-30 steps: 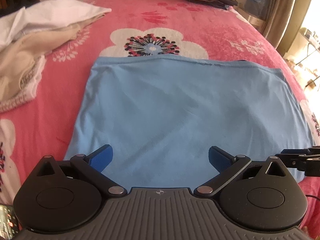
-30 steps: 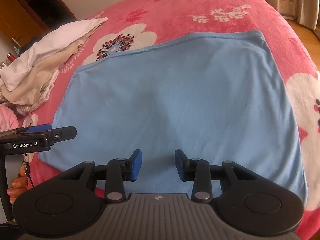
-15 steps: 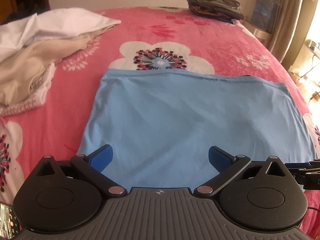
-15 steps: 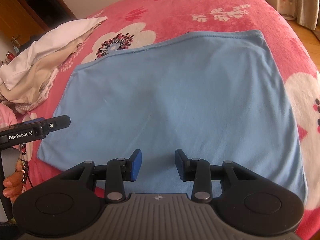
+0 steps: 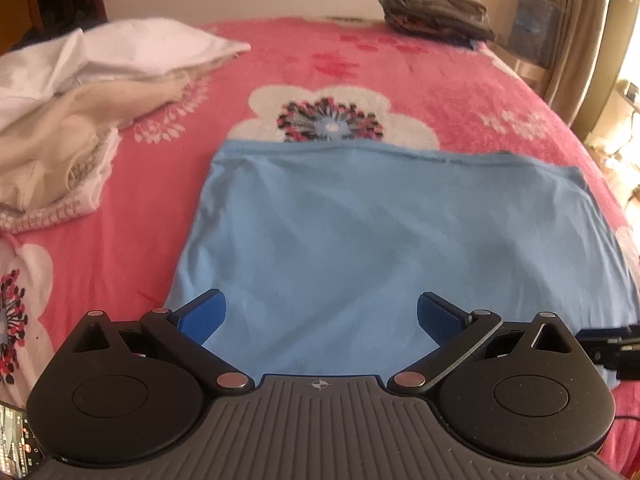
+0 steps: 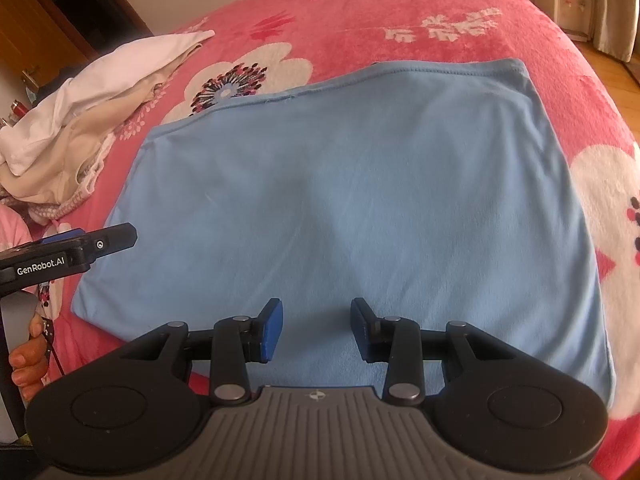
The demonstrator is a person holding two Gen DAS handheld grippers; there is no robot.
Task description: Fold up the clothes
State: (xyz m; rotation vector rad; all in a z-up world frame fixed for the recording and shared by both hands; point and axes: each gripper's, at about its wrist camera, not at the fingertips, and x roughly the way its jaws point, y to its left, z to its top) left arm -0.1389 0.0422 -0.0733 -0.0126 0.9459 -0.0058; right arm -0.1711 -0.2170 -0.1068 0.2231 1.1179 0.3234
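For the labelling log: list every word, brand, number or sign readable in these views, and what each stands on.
"GenRobot.AI": white lettering on the black side of the left gripper, seen in the right wrist view.
A small printed thing at the bottom left corner of the left wrist view: too small and blurred to read.
Nothing else readable.

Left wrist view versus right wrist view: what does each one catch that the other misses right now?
Only the left wrist view shows the stack of folded dark clothes at the far end of the bed, and the left gripper from behind, jaws wide open and empty.

Only the right wrist view shows the hand on the left gripper's handle, the right gripper from behind, jaws partly open and empty, and the wooden floor.

Both show the blue garment lying flat on the pink flowered blanket and the unfolded white clothes.
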